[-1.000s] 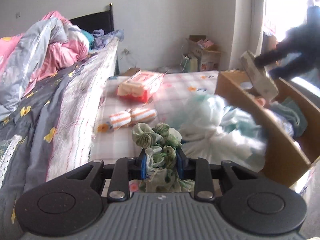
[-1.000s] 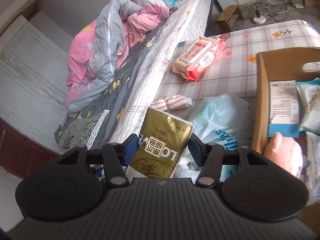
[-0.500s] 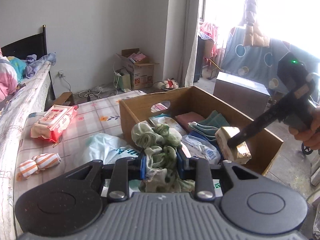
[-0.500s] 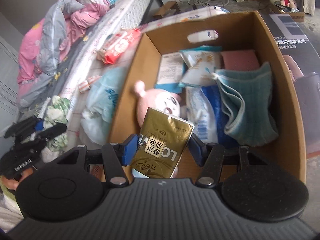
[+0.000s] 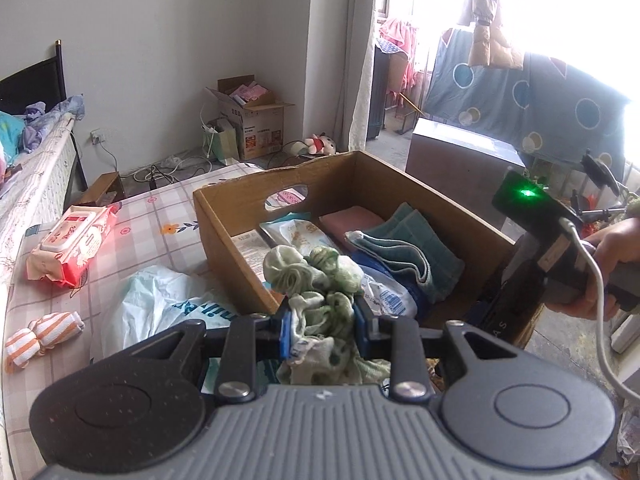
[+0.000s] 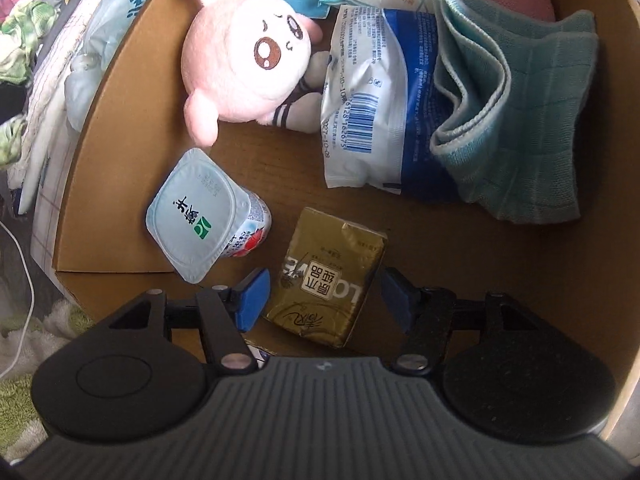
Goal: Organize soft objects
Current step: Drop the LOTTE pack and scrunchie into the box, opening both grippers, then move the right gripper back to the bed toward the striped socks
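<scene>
Left gripper [image 5: 320, 322] clamped on green cloth bundle [image 5: 316, 280], held over near wall of cardboard box [image 5: 224, 240]. Right gripper [image 6: 325, 300] spread wide inside box, gold packet [image 6: 330, 276] lying loose between fingers on box floor. Cloth judged light, limp, compressible; best pinched mid-bunch.

My left gripper [image 5: 320, 322] grips green-and-white floral cloth [image 5: 316, 280]; below my right, a gold pack [image 6: 328, 276], pink plush [image 6: 248, 68], teal towel [image 6: 516, 120], brown box [image 6: 120, 120].

matt cardboard box [image 6: 120, 92], glossy gold packet [image 6: 330, 276], fuzzy plush toy [image 6: 244, 64]
</scene>
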Action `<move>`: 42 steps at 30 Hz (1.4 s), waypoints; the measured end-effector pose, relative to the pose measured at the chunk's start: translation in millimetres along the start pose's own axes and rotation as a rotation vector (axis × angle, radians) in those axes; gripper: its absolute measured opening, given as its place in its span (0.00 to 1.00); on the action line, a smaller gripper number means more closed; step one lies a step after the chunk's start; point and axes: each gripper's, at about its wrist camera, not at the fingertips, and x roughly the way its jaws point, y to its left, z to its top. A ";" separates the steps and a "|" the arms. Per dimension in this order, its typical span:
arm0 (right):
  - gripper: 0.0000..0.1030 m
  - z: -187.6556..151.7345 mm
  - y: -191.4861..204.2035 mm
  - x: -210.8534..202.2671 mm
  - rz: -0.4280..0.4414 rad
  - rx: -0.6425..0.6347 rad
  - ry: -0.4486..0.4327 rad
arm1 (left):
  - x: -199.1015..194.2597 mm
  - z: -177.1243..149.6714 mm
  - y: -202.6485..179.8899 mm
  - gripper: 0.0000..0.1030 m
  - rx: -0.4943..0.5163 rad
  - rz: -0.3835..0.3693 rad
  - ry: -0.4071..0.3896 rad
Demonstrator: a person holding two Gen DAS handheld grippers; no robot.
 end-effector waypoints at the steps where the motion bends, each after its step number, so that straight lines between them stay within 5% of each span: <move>1: 0.61 -0.1 -3.3 -5.6 0.009 0.012 -0.029 | 3.9 2.5 -1.7 0.30 0.002 -0.011 0.009; 10: 0.69 -32.6 -38.9 -72.6 0.135 0.224 -0.373 | 64.6 27.6 -39.8 0.33 0.060 -0.130 0.114; 14: 0.69 -50.1 -54.6 -83.4 0.154 0.295 -0.425 | 99.6 26.6 -56.1 0.47 0.130 -0.083 0.148; 18: 0.69 -59.7 -59.3 -82.7 0.164 0.328 -0.428 | 122.4 20.4 -59.1 0.51 0.162 -0.010 0.225; 29: 0.66 -36.1 -42.1 -83.9 0.253 0.313 -0.476 | 56.5 31.6 -22.9 0.58 0.039 0.002 0.079; 34: 0.53 -9.6 -27.1 -74.1 0.320 0.310 -0.466 | 19.7 25.8 3.1 0.61 -0.023 0.048 0.023; 42: 0.51 29.4 -13.7 -34.0 0.316 0.345 -0.398 | -26.4 -7.1 44.2 0.65 -0.077 0.154 -0.013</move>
